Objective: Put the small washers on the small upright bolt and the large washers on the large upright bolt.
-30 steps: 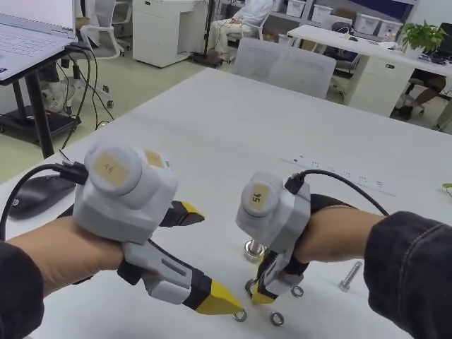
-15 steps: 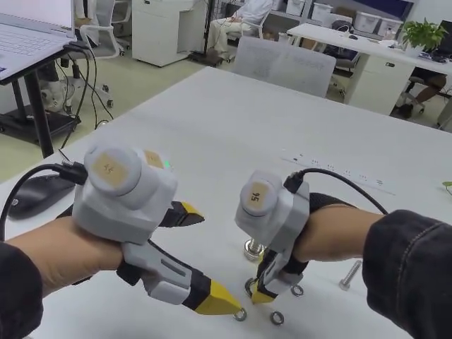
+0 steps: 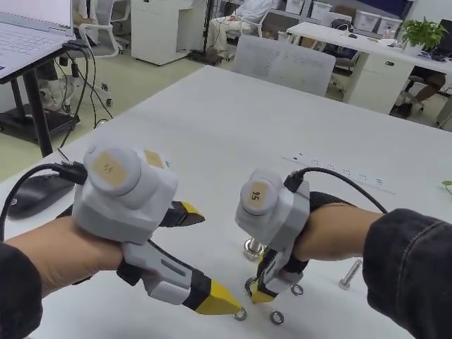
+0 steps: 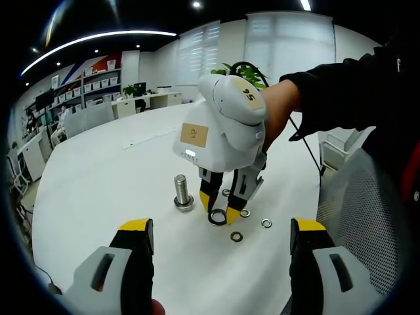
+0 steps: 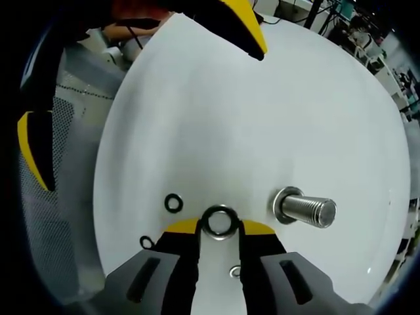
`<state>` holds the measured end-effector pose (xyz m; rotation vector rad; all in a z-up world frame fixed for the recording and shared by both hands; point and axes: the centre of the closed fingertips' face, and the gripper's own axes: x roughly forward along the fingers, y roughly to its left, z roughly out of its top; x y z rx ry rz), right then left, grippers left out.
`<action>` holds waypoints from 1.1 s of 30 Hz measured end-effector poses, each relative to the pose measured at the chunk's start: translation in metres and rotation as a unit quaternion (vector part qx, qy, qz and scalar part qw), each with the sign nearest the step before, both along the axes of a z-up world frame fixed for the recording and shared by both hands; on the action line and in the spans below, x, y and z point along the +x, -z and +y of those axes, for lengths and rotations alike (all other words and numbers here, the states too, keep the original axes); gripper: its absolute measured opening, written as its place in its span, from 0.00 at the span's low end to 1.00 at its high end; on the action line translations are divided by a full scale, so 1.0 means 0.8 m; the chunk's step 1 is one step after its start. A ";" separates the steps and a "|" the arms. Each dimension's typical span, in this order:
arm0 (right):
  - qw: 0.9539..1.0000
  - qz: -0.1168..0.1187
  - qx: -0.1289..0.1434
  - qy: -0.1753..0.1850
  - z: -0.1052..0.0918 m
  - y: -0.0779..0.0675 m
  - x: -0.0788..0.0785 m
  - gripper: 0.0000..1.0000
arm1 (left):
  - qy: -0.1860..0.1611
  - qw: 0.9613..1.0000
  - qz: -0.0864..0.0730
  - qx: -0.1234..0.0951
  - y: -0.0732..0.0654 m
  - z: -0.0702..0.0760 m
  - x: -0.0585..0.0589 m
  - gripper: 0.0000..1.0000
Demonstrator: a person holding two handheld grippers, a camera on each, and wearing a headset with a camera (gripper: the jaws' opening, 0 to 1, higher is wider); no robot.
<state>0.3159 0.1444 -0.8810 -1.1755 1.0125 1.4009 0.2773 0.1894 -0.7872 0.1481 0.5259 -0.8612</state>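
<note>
Claw on the right (image 5: 220, 226) pinches a large washer (image 5: 219, 209) near the large upright bolt (image 5: 305, 209) on the white table (image 5: 197, 98), and the left claw (image 4: 223, 226) is spread wide by the small washers (image 4: 266, 223).

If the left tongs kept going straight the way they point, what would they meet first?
Most likely the right tongs, shut on a large washer right ahead; a small washer on the table lies just short, though depth is unclear.
</note>
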 end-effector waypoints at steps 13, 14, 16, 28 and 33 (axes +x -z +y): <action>1.000 0.000 0.006 0.002 0.000 0.000 0.001 0.22 | -0.001 1.000 0.001 0.002 0.001 0.000 0.000 0.86; 1.000 0.000 0.006 0.002 0.000 0.000 0.000 0.22 | -0.002 1.000 0.001 0.002 0.001 0.000 0.000 0.86; 1.000 0.000 0.007 0.002 0.000 0.000 0.000 0.22 | -0.002 1.000 0.001 0.003 0.001 0.000 0.000 0.86; 1.000 0.000 0.010 0.005 0.000 0.000 0.000 0.22 | -0.002 1.000 0.000 0.003 0.000 0.001 0.001 0.86; 1.000 -0.005 0.004 0.001 0.000 -0.001 -0.001 0.23 | -0.003 1.000 -0.001 0.002 -0.001 0.001 0.002 0.85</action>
